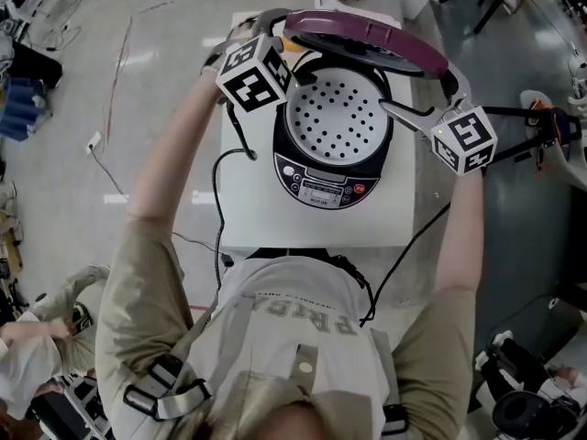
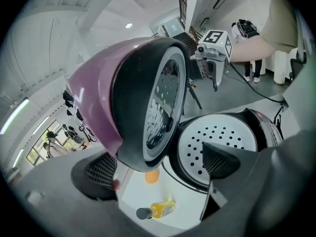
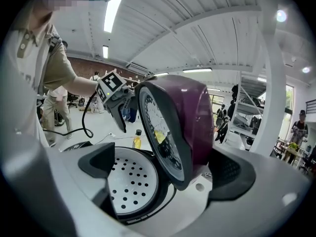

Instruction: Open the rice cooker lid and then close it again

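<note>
The left arm (image 1: 170, 154) and right arm (image 1: 463, 236) were stretched forward. The left gripper (image 1: 284, 49) and right gripper (image 1: 426, 99) pointed downward, jaws spread wide.

A white square table (image 1: 252, 218) stands on a glossy grey concrete floor (image 1: 156, 99). Long fluorescent strip lights (image 3: 114, 9) cross the white ribbed ceiling (image 3: 207, 38); a red-brown brick wall (image 3: 94, 65) lies far left.

Upright lid (image 1: 367, 35) blocks rear; cooker (image 1: 330, 180) top open frm front.

My white desk (image 1: 248, 218) carries the rice cooker (image 1: 332, 177) near its middle. Behind it sit a small yellow bottle (image 2: 158, 210) and an orange blob (image 2: 152, 176).
</note>
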Demonstrator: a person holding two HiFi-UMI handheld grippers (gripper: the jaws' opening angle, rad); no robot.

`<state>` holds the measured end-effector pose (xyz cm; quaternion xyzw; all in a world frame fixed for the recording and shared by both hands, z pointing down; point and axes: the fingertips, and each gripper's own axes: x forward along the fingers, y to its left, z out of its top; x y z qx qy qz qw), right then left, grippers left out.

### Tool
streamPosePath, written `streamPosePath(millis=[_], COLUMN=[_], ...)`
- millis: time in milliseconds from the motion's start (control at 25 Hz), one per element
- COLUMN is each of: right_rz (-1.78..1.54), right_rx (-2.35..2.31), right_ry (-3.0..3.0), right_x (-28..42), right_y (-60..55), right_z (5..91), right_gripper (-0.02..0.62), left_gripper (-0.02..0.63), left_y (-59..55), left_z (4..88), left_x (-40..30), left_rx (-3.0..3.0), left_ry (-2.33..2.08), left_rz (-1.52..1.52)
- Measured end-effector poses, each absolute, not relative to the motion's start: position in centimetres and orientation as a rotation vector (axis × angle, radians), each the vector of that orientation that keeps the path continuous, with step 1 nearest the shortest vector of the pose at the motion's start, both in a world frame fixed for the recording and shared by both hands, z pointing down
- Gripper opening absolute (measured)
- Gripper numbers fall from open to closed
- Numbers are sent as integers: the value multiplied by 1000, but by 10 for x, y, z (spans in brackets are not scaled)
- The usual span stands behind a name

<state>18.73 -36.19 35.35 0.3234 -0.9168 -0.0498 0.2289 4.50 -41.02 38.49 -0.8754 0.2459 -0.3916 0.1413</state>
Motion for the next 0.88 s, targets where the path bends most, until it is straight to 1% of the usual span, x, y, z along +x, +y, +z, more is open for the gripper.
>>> streamPosePath(millis=[640, 880], right_rz=[-129, -120], right_rx=[815, 777], right_ry=[-2452, -2396], right_x=[180, 177], right_y=[-309, -289], right_z=[379, 395], right_gripper=[566, 578], left_gripper=[566, 575], left_y=[-356, -334], left_z=[410, 424], left_x=[35, 30], left_rx=[-2489, -2469], left_ry=[615, 541], left_rz=[-1225, -1287])
